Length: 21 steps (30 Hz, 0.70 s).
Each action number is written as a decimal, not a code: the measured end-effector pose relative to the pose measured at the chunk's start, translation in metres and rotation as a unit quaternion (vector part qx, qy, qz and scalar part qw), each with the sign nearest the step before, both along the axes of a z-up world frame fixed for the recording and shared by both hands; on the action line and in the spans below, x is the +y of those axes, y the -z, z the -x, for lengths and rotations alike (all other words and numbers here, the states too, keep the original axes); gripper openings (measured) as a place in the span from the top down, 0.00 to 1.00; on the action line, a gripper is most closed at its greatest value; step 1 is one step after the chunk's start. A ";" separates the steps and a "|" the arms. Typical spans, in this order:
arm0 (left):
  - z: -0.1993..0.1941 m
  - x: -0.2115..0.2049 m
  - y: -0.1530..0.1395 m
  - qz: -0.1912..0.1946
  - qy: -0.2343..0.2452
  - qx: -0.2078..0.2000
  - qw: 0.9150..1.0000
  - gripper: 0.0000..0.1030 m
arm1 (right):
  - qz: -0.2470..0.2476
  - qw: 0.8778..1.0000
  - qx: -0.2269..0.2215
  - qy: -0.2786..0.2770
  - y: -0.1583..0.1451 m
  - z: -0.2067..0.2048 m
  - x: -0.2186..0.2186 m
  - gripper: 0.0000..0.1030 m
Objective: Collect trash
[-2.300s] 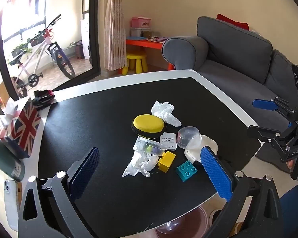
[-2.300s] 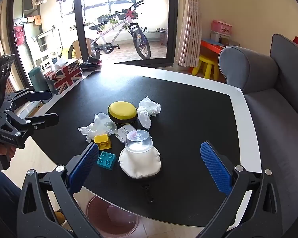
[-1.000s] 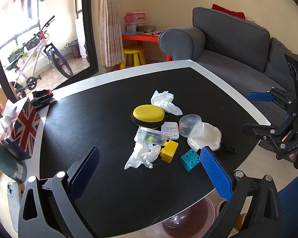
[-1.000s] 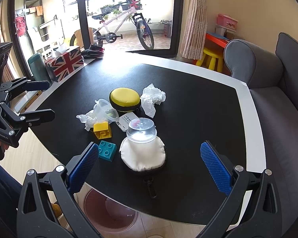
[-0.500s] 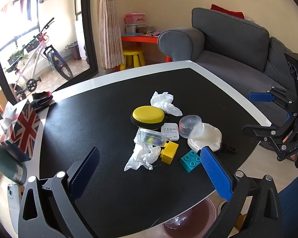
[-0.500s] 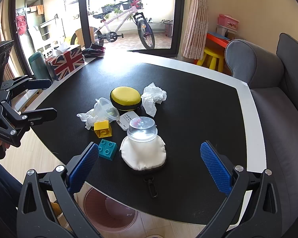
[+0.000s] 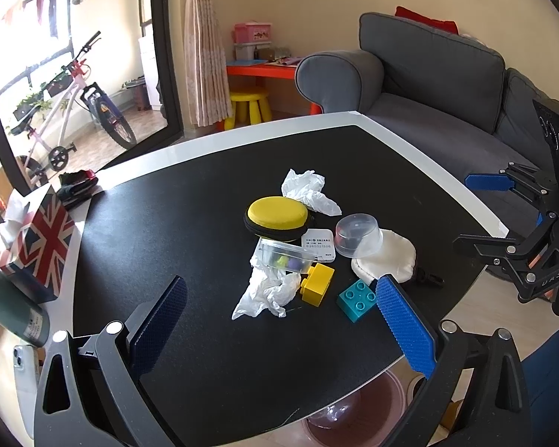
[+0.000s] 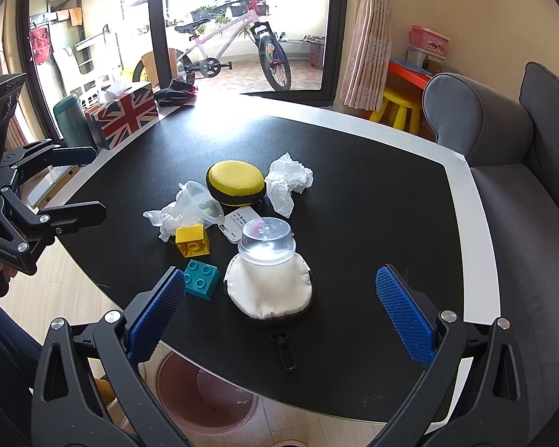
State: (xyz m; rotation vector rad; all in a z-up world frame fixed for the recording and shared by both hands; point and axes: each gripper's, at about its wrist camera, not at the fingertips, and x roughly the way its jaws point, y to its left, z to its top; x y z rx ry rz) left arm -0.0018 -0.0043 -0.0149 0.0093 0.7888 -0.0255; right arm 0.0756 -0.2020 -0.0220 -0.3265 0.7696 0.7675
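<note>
A crumpled white tissue (image 7: 309, 192) (image 8: 287, 180) lies beyond the yellow round case (image 7: 277, 216) (image 8: 236, 181). A second crumpled tissue (image 7: 268, 292) (image 8: 164, 219) lies under a tipped clear plastic cup (image 7: 285, 259) (image 8: 197, 205). Another clear cup (image 7: 356, 234) (image 8: 266, 242) stands upside down on a white pouch (image 7: 387, 259) (image 8: 270, 288). A pink bin (image 7: 354, 415) (image 8: 205, 396) sits on the floor under the table's near edge. My left gripper (image 7: 279, 329) and right gripper (image 8: 279, 320) are both open and empty, held above the near edge.
A yellow brick (image 7: 316, 283) (image 8: 192, 240), a teal brick (image 7: 356, 300) (image 8: 201, 279) and a white card (image 7: 318, 244) lie among the trash. A Union Jack tissue box (image 7: 37, 246), a green bottle (image 7: 7, 311) and a phone (image 7: 22, 372) stand at the left. A grey sofa (image 7: 447, 89) is beyond the table.
Both grippers have drifted slightly, so the pile of objects sits a little further from each camera. Both stay open. Nothing on the table has moved.
</note>
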 end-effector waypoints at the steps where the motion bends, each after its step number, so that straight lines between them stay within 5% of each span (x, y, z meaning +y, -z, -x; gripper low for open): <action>1: 0.000 0.000 0.000 0.001 0.000 0.000 1.000 0.06 | 0.000 1.000 0.000 0.000 0.000 0.000 0.000 0.03; 21: -0.004 0.005 0.004 0.003 -0.003 0.010 1.000 0.06 | 0.001 1.000 0.008 -0.006 0.007 -0.005 0.006 0.03</action>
